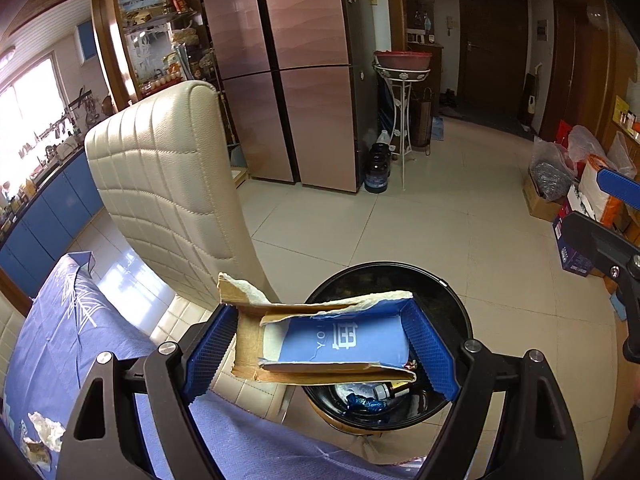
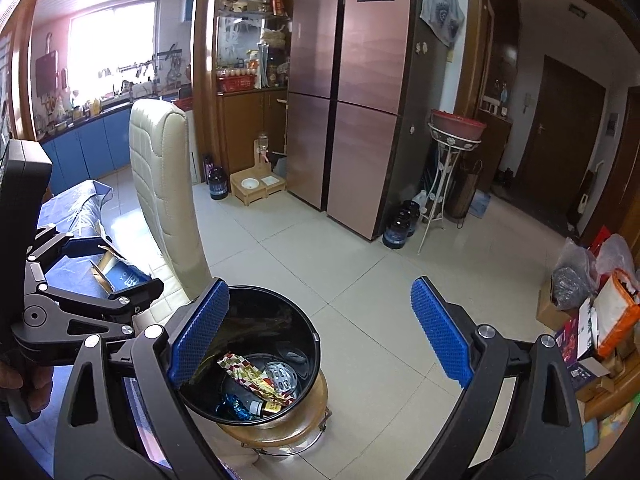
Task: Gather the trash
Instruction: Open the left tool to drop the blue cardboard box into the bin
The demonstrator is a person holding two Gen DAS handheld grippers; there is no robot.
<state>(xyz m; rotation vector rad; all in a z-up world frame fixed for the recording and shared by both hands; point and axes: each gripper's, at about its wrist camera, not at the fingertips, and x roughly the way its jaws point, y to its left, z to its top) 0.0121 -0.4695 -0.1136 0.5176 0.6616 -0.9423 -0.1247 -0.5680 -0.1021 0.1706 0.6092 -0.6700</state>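
My left gripper (image 1: 320, 320) is shut on a torn cardboard box (image 1: 344, 344), blue outside and brown inside, its pads pressing both ends. The box hangs over the near left rim of the black trash bin (image 1: 452, 300). The right wrist view shows the bin (image 2: 304, 320) holding a red and gold wrapper (image 2: 248, 372), blue foil (image 2: 236, 404) and a small bottle (image 2: 264, 406). My right gripper (image 2: 320, 286) stands wide open above the bin with nothing between its fingers. The left gripper (image 2: 112, 268) with the box appears at that view's left.
The bin rests on a round wooden stool (image 2: 280, 428). A cream padded chair (image 1: 168, 184) stands between bin and table. The blue tablecloth (image 1: 80, 340) carries crumpled paper (image 1: 46, 432). Boxes and bags (image 2: 592, 308) crowd the right wall; a fridge (image 2: 360, 100) and plant stand (image 2: 448, 184) stand behind.
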